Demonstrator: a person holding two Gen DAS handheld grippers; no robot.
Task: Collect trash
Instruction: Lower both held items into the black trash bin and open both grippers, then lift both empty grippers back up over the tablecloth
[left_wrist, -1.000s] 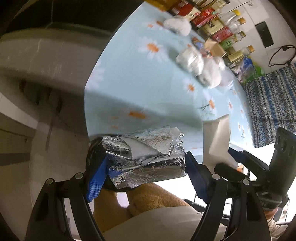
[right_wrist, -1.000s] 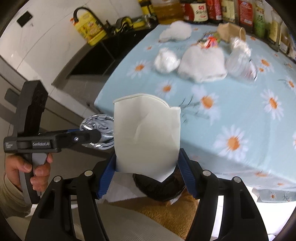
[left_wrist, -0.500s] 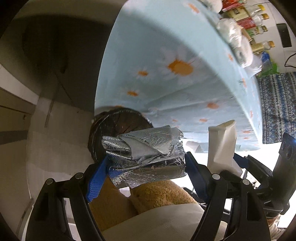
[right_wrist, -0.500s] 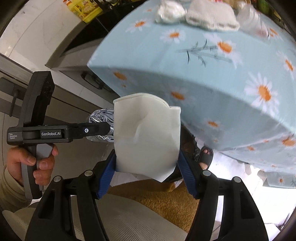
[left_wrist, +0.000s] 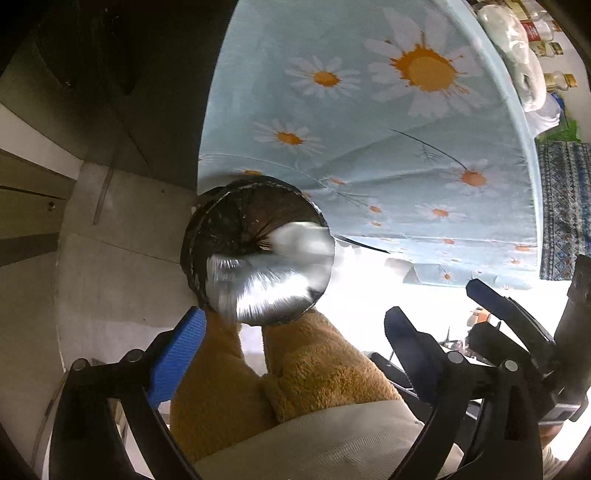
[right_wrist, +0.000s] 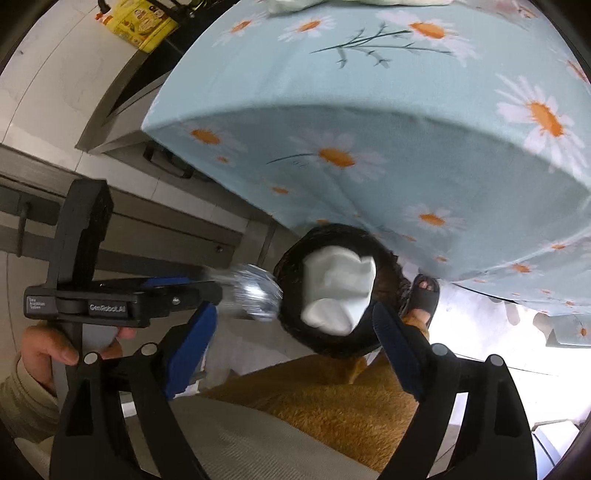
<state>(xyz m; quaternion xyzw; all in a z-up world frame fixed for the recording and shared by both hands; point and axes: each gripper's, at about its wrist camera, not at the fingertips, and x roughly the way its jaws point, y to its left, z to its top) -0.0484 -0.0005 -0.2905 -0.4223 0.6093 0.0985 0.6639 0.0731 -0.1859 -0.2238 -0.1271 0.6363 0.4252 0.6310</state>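
Note:
A dark round trash bin (left_wrist: 236, 229) stands on the floor under the table edge; it also shows in the right wrist view (right_wrist: 332, 343). A crumpled foil wad (left_wrist: 273, 277), blurred, is falling over the bin's mouth, below my open left gripper (left_wrist: 295, 347); it also shows in the right wrist view (right_wrist: 251, 291). A white paper cup (right_wrist: 336, 291) is dropping into the bin, below my open right gripper (right_wrist: 299, 343). Both grippers hold nothing. My left gripper (right_wrist: 207, 284) shows from the side in the right wrist view.
A table with a light blue daisy cloth (left_wrist: 388, 129) hangs over the bin, with white trash (left_wrist: 517, 48) and bottles on top. The person's orange trousers (left_wrist: 295, 376) and a sandalled foot (right_wrist: 424, 291) are beside the bin. Grey cabinets (right_wrist: 147, 221) stand left.
Both grippers opened over the bin. The foil wad left the left gripper and the white cup left the right gripper; both are falling into the bin.

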